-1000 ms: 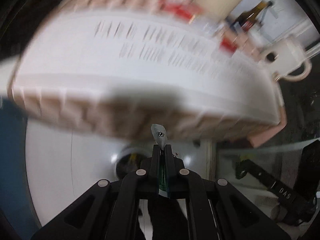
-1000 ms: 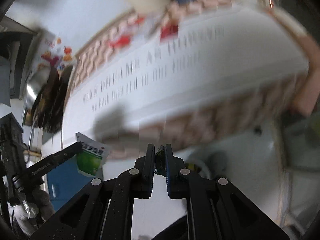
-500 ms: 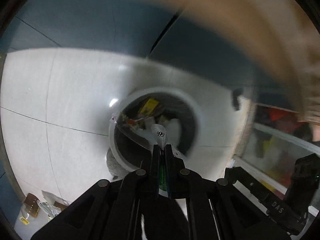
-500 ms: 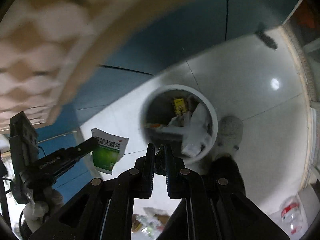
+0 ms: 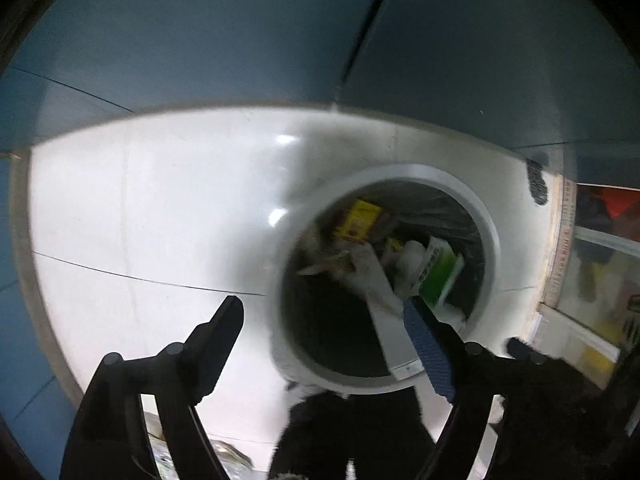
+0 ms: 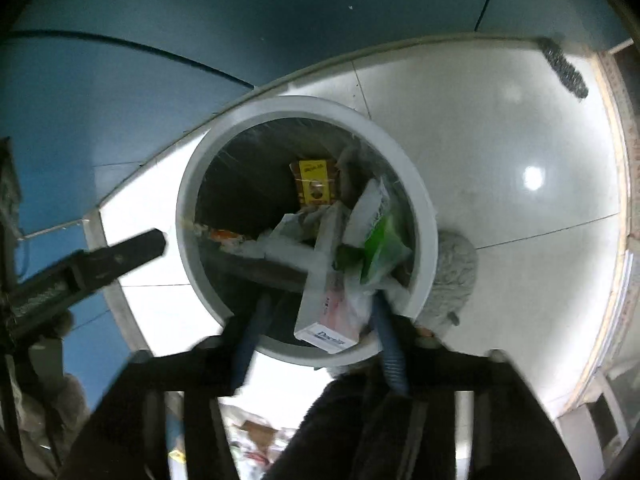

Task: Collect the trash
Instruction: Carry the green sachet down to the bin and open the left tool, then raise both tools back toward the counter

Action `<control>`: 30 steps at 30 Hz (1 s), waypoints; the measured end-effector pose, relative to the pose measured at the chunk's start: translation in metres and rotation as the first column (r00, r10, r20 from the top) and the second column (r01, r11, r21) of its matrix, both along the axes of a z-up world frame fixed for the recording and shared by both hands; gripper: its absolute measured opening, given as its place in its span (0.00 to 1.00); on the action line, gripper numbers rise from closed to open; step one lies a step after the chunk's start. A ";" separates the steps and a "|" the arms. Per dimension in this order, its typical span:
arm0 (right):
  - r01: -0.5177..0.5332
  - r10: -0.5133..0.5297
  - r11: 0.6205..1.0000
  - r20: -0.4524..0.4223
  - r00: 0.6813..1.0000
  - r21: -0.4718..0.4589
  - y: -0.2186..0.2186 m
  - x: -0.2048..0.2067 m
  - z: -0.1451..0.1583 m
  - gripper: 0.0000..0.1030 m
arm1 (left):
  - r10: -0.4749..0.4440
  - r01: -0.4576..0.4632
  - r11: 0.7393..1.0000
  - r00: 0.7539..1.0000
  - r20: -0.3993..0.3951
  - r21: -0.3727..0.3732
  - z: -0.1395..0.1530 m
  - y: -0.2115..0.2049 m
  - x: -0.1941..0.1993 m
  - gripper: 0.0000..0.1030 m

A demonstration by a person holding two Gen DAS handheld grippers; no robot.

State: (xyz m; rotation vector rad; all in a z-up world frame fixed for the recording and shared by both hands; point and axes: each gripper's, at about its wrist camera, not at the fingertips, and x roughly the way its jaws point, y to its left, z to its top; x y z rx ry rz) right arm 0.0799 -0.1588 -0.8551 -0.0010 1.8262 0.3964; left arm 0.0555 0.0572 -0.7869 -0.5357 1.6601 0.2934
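A round grey trash bin (image 5: 490,232) (image 6: 424,216) stands on the white tiled floor and holds several pieces of trash. A green and white packet (image 5: 438,276) (image 6: 380,240) lies inside it, free of both grippers, next to a yellow box (image 5: 356,220) (image 6: 314,182) and a white carton (image 6: 326,308). My left gripper (image 5: 324,320) is open wide and empty above the bin's near rim. My right gripper (image 6: 316,320) is open and empty over the bin's near side. The left gripper's finger (image 6: 120,256) shows at the left of the right wrist view.
A blue wall (image 5: 240,40) runs behind the bin. A grey fluffy slipper (image 6: 452,276) sits by the bin's right side. Loose litter (image 6: 252,440) lies on the floor near the person's dark leg (image 5: 352,436). A shelf unit (image 5: 592,280) stands at right.
Both grippers swung from the table down over the bin and opened. The left one let go of the green packet, which now lies in the bin. The right one also opened.
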 end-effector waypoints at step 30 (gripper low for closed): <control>-0.137 0.165 0.982 0.241 0.956 -0.127 -0.004 -0.057 0.414 1.00 | -0.040 0.013 0.984 0.987 0.153 0.175 0.354 -0.028 -0.094 1.00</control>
